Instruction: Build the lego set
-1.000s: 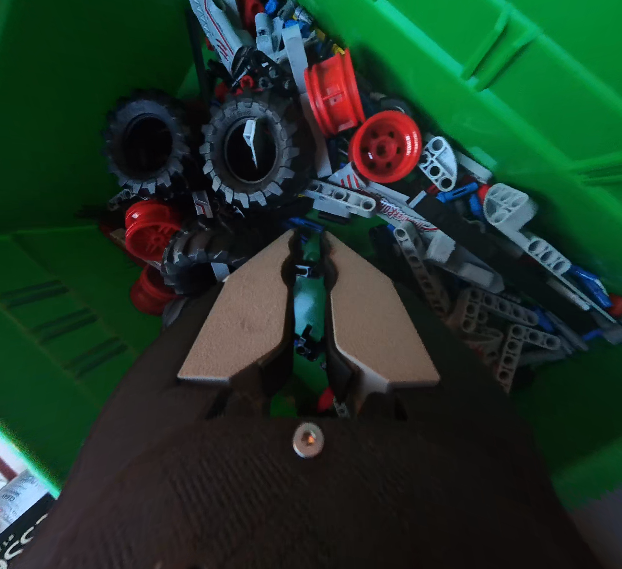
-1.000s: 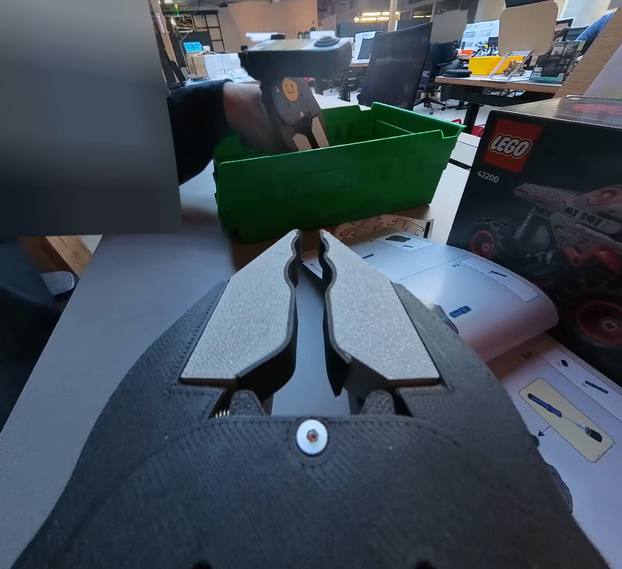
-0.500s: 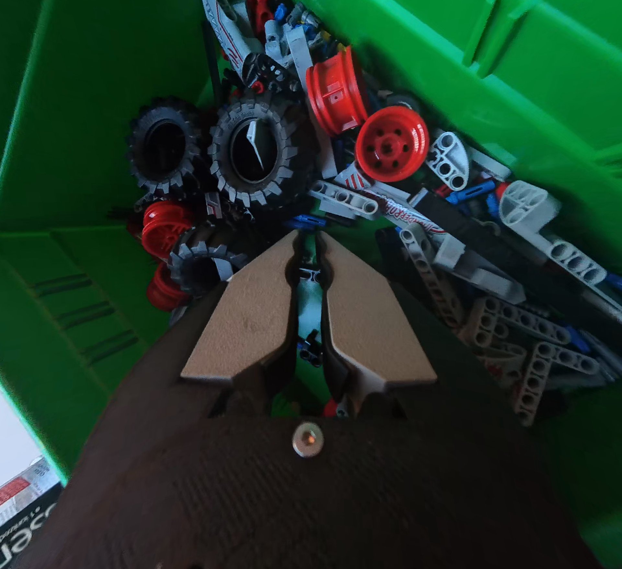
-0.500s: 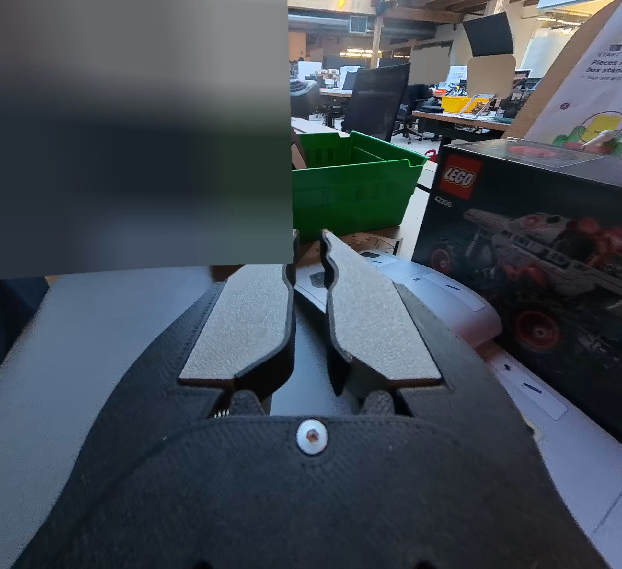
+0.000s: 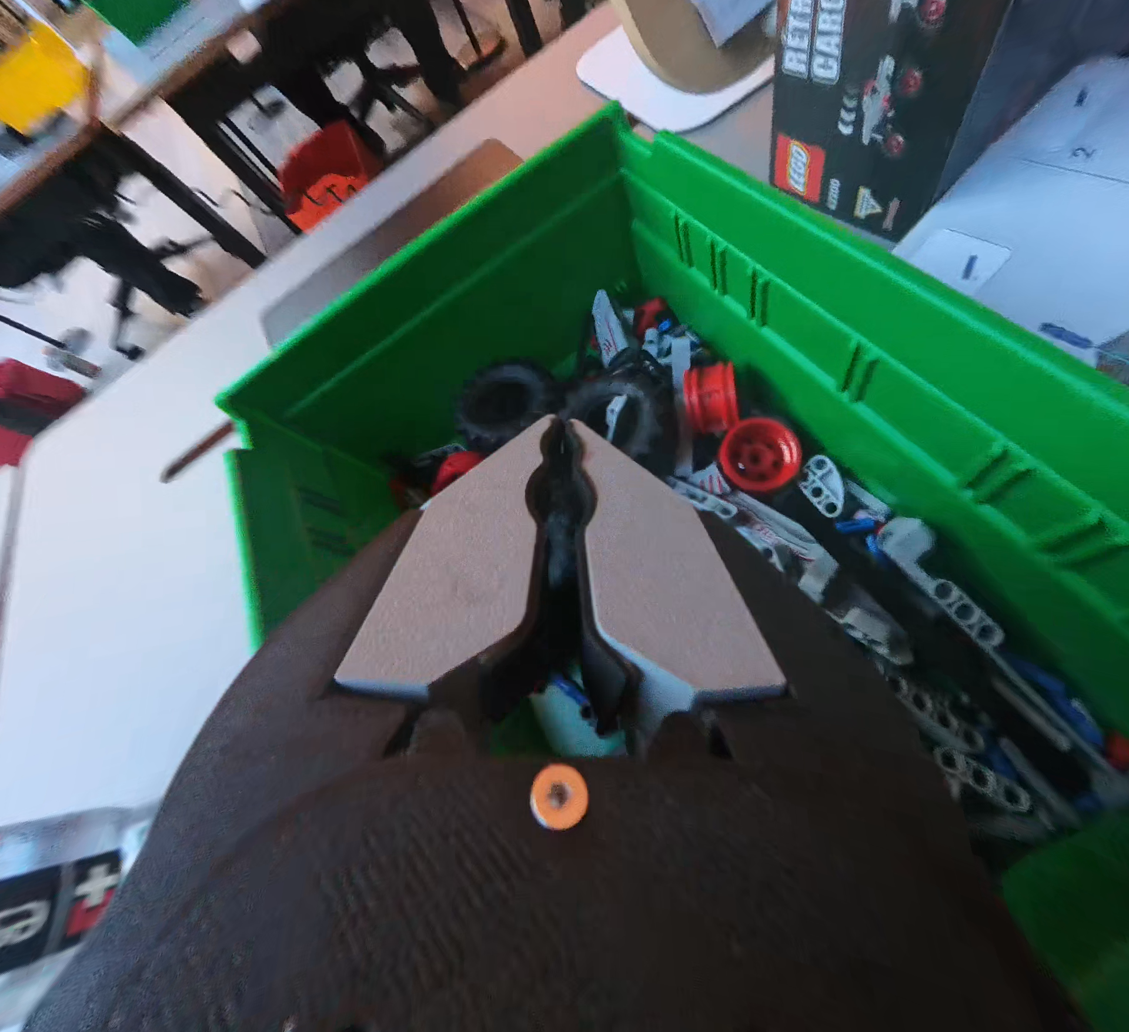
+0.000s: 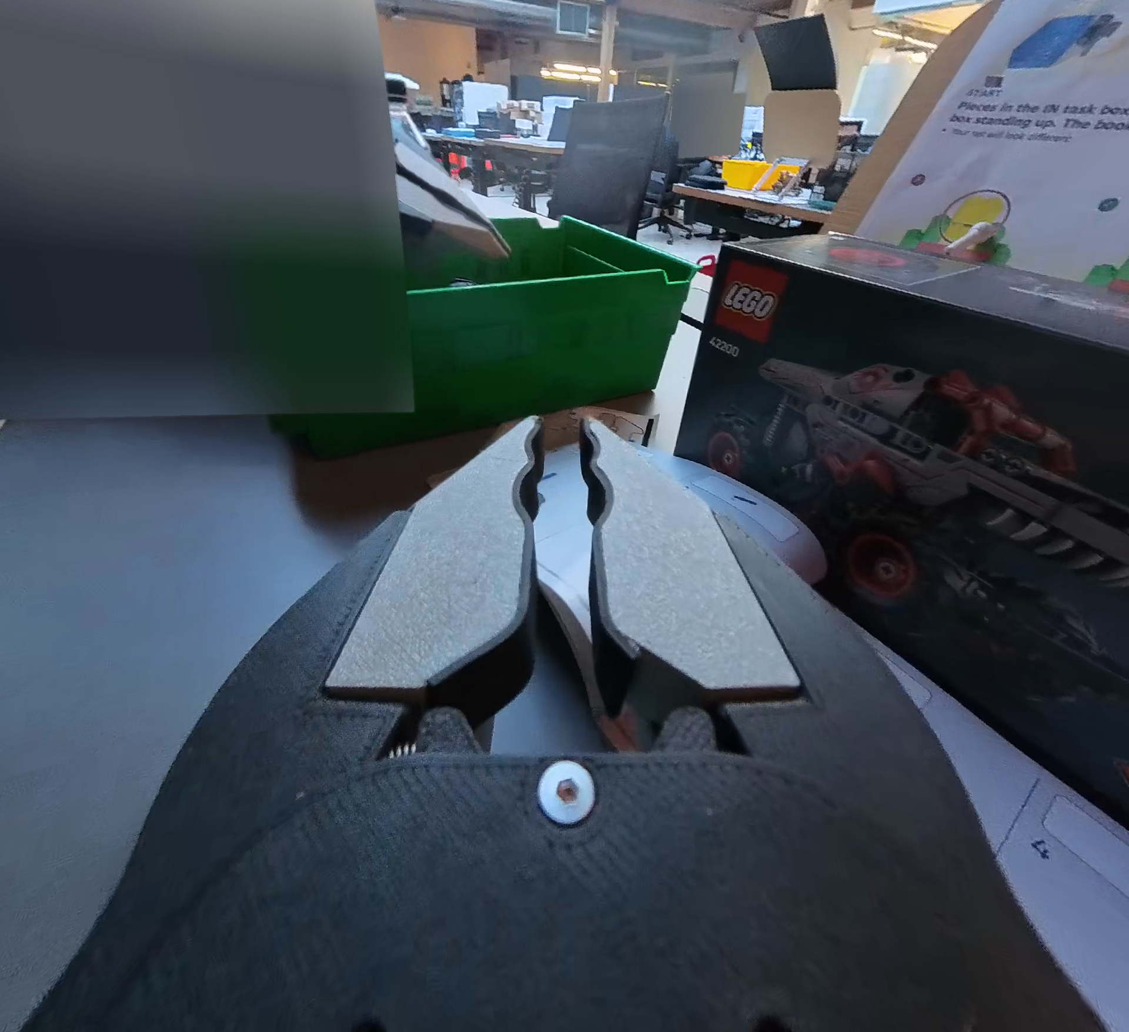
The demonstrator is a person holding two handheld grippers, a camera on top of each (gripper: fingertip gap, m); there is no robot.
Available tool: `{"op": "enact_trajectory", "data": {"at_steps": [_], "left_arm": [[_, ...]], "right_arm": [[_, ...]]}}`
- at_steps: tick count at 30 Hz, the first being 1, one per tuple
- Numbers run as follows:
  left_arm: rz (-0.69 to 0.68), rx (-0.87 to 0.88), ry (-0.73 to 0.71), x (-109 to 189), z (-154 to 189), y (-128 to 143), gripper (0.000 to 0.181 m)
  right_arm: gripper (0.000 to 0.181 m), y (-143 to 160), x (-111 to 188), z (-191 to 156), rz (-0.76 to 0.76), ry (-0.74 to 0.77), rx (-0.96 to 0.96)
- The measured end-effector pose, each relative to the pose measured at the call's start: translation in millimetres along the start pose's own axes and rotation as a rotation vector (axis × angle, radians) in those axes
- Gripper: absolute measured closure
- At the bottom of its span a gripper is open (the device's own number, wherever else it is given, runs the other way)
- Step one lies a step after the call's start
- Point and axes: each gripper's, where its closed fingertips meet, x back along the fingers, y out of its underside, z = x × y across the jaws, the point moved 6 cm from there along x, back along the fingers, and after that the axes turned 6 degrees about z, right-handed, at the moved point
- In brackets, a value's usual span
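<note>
Progress: nothing assembled; parts loose in green bin.
Left gripper: above bin, closed; contents unclear.
Right gripper: beside bin, slightly parted, empty.

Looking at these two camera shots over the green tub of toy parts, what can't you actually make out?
- Left wrist view: whether the left gripper holds a small part; its shut fingers hide the dark gap.
- Left wrist view: the near end of the green bin; the gripper body covers it.
- Right wrist view: the bin's contents, hidden behind its wall.
- Right wrist view: everything at upper left, under a blurred patch.
</note>
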Motion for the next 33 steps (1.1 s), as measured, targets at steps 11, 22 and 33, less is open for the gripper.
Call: {"op": "enact_trajectory", "data": {"at_steps": [11,22,33], "left_arm": [[-0.036,0.131,0.356,2,47,5,0.168],[-0.265,-0.087,0.219,-20,48,47,0.164],[0.139,0.174,0.262,23,20,-15,0.169]], "right_arm": [[0.174,-3,-1,-1,0.012,0.037,0.051],[0.175,-1,-3,2,0.015,0.012,-0.020],[0.175,0,-4,3,0.014,-0.004,-0.053]]}}
